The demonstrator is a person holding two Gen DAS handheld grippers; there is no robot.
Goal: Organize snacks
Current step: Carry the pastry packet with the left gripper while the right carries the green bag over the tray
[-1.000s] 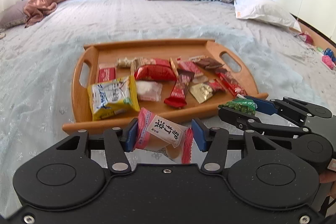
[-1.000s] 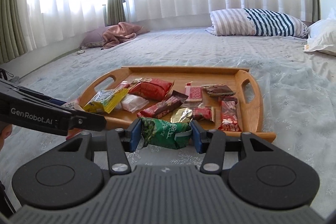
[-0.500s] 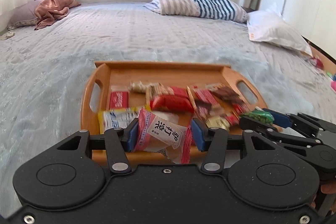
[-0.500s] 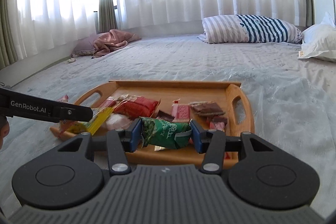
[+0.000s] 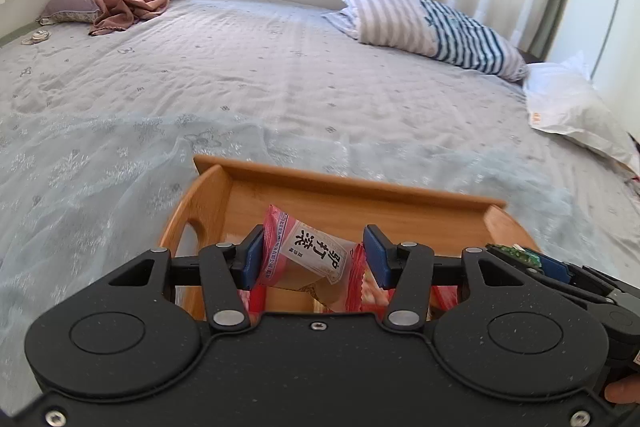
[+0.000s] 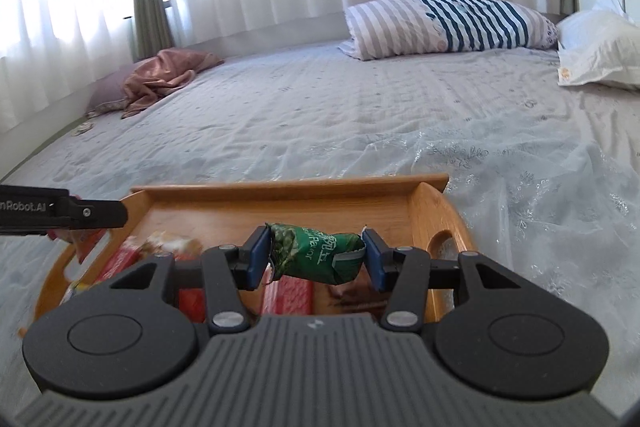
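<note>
Left gripper (image 5: 314,261) is clamping the pink packet (image 5: 308,253), right gripper (image 6: 316,259) the green packet (image 6: 316,253), both hovering over the wooden tray (image 6: 280,205) on the bed (image 6: 360,115). Risk: both releasing close together, packets landing on crowded snacks (image 6: 288,293) and sliding off the rim.

Tray (image 6: 288,189) on bed (image 6: 360,115), near edge. Snacks (image 6: 288,293) in tray. Left gripper (image 5: 314,259) over tray's left end, packet (image 5: 308,253) between its fingers; right gripper (image 6: 316,257) over right end, pouch (image 6: 316,251) between its fingers. Striped pillow (image 6: 448,25) far right; cloth (image 6: 160,77) far left.
</note>
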